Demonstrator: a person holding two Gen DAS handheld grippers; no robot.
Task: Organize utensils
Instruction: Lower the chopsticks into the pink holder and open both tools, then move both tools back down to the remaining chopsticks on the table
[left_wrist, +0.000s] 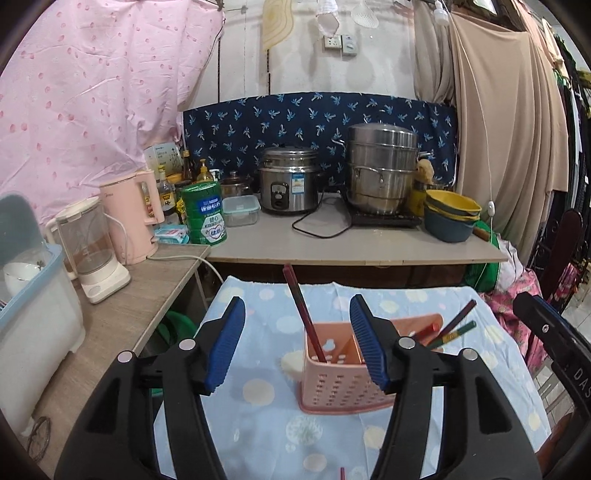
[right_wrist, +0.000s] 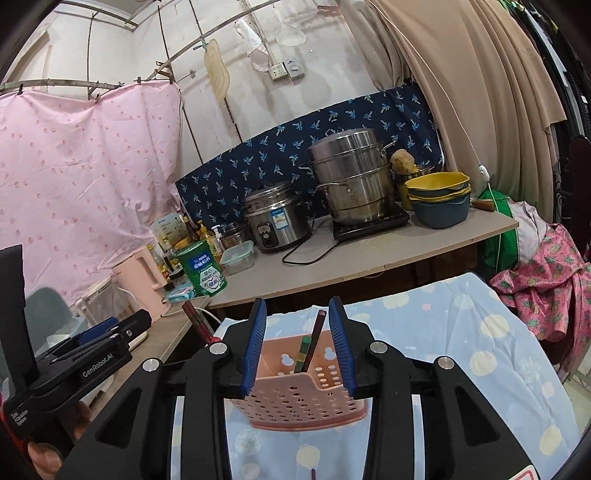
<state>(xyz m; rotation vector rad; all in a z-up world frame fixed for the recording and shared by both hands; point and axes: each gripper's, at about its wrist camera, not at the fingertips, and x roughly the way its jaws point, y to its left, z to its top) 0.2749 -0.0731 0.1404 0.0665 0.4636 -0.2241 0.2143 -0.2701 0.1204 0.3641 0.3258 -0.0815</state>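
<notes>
Several chopsticks (left_wrist: 306, 314) already stand in the pink holder (left_wrist: 343, 376) at lower centre on the table (left_wrist: 258, 406); one lies at bottom edge. Left tool (left_wrist: 295, 345) wide, right tool (right_wrist: 297, 347) narrower; both empty.

A blue spotted cloth (left_wrist: 258, 417) covers the table. On it stands a pink holder (left_wrist: 343, 384). A counter (left_wrist: 332, 247) lies behind.

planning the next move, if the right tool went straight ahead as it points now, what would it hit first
Most likely the pink utensil holder, which sits between the open right tool's fingers, with chopsticks standing inside it. Depth is unclear.
</notes>
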